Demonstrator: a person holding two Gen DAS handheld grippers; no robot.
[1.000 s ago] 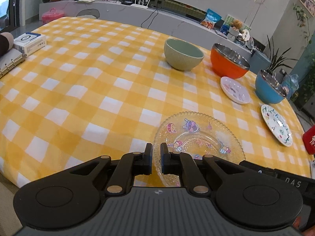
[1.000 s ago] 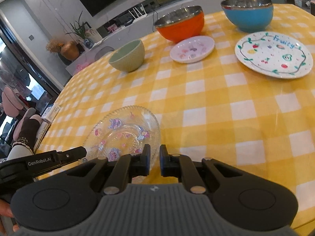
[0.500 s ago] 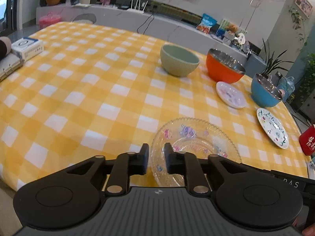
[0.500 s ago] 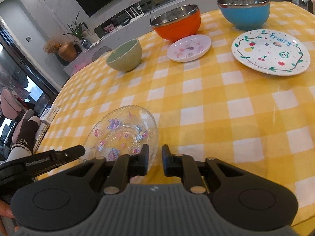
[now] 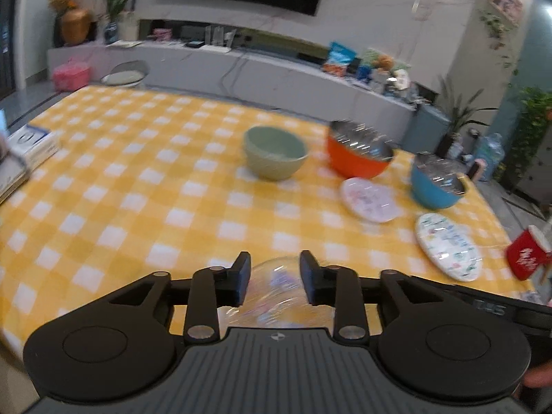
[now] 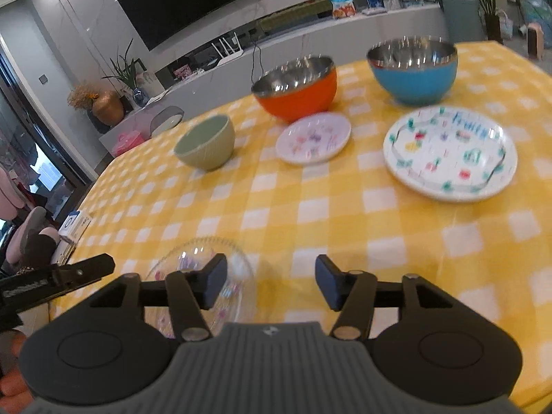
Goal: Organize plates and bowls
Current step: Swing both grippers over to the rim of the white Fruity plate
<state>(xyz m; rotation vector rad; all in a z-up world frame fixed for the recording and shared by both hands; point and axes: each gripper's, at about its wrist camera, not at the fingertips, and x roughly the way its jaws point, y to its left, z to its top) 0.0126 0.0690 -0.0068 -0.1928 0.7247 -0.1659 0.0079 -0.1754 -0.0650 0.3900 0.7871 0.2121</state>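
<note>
Both grippers – left gripper (image 5: 275, 277) and right gripper (image 6: 270, 282) – have just been opening, jaws apart and gripping nothing, over the near edge of the yellow checked table (image 6: 310, 214). The clear glass plate (image 6: 220, 262) lies flat just below them, untouched. Beyond that plate: green bowl (image 6: 206, 142) far left, small white plate (image 6: 313, 137) and fruit-print plate (image 6: 450, 153) further right – orange bowl (image 6: 296, 88) and blue bowl (image 6: 413, 69) farthest back.
</note>
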